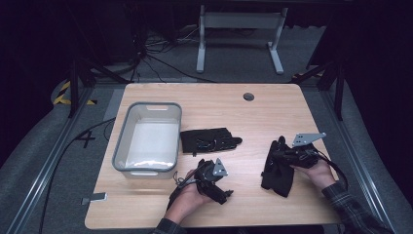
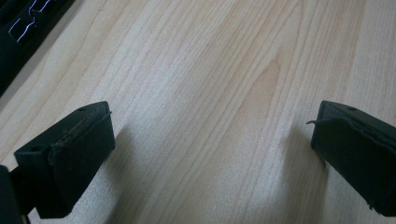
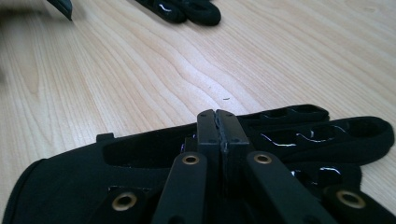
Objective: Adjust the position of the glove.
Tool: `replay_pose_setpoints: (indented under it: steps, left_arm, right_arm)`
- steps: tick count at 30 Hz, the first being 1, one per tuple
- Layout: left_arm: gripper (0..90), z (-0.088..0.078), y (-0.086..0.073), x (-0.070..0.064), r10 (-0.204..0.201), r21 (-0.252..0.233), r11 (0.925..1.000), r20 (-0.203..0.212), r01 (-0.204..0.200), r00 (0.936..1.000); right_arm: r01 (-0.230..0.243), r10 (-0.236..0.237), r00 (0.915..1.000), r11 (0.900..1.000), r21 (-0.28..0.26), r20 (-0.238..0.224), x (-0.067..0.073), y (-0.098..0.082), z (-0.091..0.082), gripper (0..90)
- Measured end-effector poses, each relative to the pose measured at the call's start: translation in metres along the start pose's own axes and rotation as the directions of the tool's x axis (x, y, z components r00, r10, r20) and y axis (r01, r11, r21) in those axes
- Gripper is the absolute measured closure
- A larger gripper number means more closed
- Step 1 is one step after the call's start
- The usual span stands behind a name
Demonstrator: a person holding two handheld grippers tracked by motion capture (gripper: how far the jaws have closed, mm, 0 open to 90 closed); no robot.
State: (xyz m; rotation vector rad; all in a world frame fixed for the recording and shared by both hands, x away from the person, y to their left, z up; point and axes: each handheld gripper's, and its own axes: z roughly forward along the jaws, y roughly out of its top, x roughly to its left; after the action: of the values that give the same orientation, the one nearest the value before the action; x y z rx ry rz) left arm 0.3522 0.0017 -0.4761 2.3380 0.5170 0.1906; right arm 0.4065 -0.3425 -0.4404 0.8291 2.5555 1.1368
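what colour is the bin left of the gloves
The bin has a grey rim and walls with a white inside, clearest in the high view.

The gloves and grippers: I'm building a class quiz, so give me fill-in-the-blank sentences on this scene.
1. The right gripper is ___ above the near glove.
2. The left gripper is ___, with bare wood between.
3. The far glove lies beside the ___ tub.

Missing words: shut; open; grey

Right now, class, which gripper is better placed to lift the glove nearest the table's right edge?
Right. The right gripper sits shut over that glove; the left gripper, jaws open, faces bare table.
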Motion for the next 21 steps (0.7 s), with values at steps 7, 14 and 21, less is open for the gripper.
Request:
replay_pose_setpoints:
  steps: [7, 14, 21]
  left_arm:
    - [0.0, 0.0, 0.0, 0.0, 0.0, 0.0, 1.0, 0.0, 0.0, 1.0]
    - [0.0, 0.0, 0.0, 0.0, 0.0, 0.0, 1.0, 0.0, 0.0, 1.0]
    - [0.0, 0.0, 0.0, 0.0, -0.002, 0.0, 1.0, 0.0, 0.002, 1.0]
  right_arm:
    - [0.017, -0.017, 0.9999, 0.999, 0.043, 0.0, 0.001, -0.003, 0.014, 90.0]
    - [0.031, -0.03, 0.9988, 0.998, 0.046, -0.039, 0.004, -0.003, 0.018, 90.0]
    - [0.065, -0.06, 0.9937, 0.997, 0.049, -0.095, 0.013, -0.001, 0.021, 90.0]
